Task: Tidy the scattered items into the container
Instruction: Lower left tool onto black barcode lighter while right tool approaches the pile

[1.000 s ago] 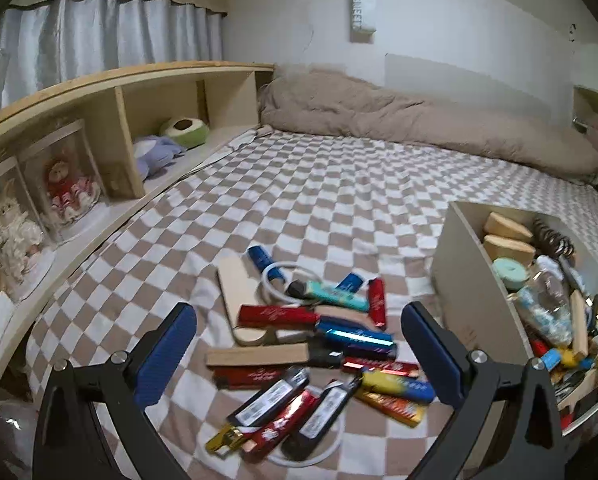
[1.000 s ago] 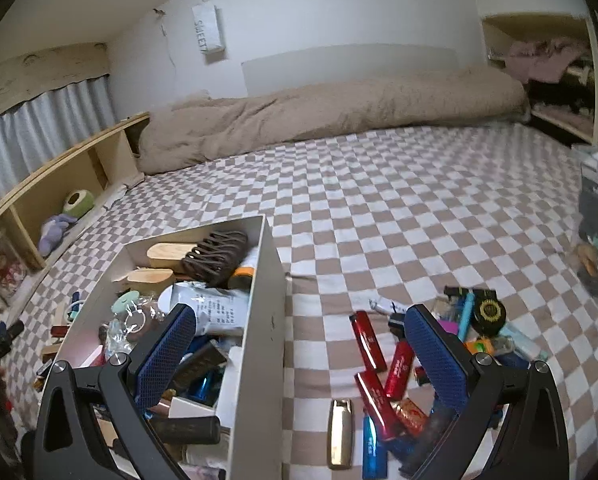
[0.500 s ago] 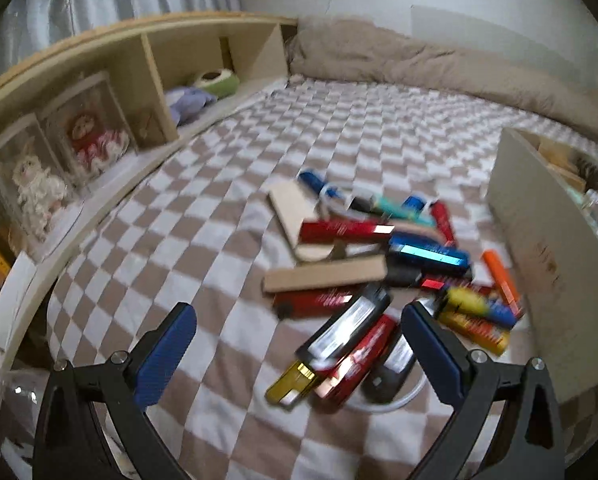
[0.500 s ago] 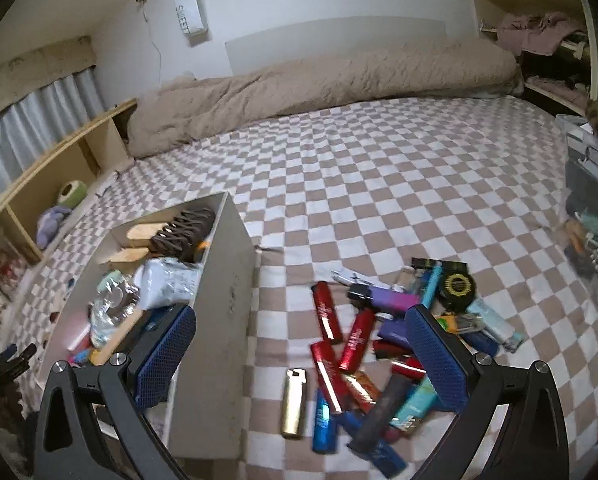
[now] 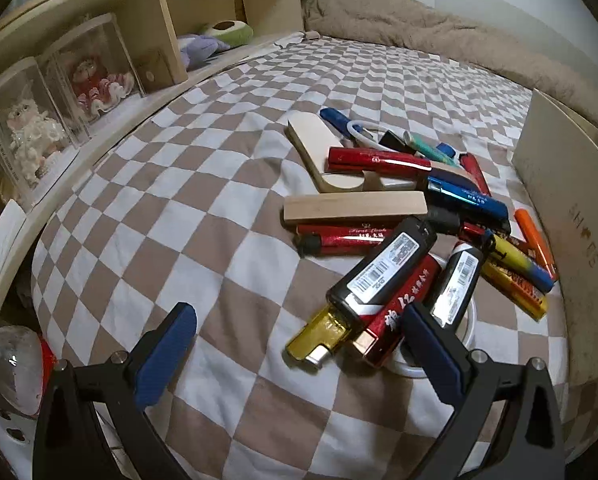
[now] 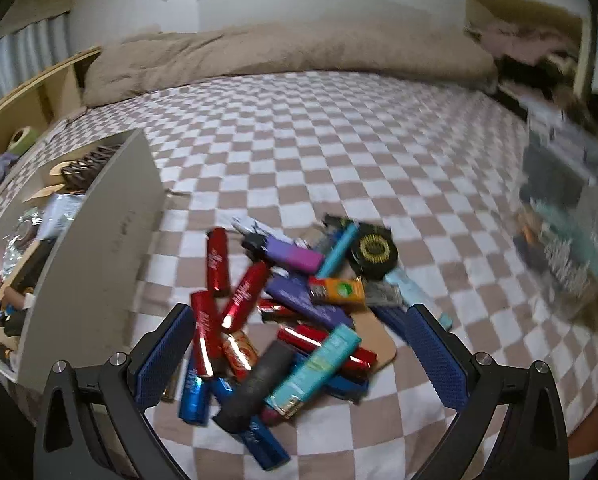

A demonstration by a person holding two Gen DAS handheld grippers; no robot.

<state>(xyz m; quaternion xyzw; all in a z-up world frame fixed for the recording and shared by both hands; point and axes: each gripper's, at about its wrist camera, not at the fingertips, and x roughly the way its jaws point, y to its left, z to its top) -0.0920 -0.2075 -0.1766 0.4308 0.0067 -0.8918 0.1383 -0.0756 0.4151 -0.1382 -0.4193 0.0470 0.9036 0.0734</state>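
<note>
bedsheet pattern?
Brown-and-white checks on the bedsheet; right wrist view shows it best.

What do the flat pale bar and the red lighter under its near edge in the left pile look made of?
The flat pale bar looks like unfinished wood: matte, with a pale grainy face and square-cut ends. The red lighter looks metallic or foil-wrapped: glossy, with bright glints, gold lettering and a black cap. Whether it is metal or coated plastic cannot be told.

Blurred shelf clutter (image 6: 567, 216); container (image 5: 559, 216) interior cut off at frame edge.
</note>
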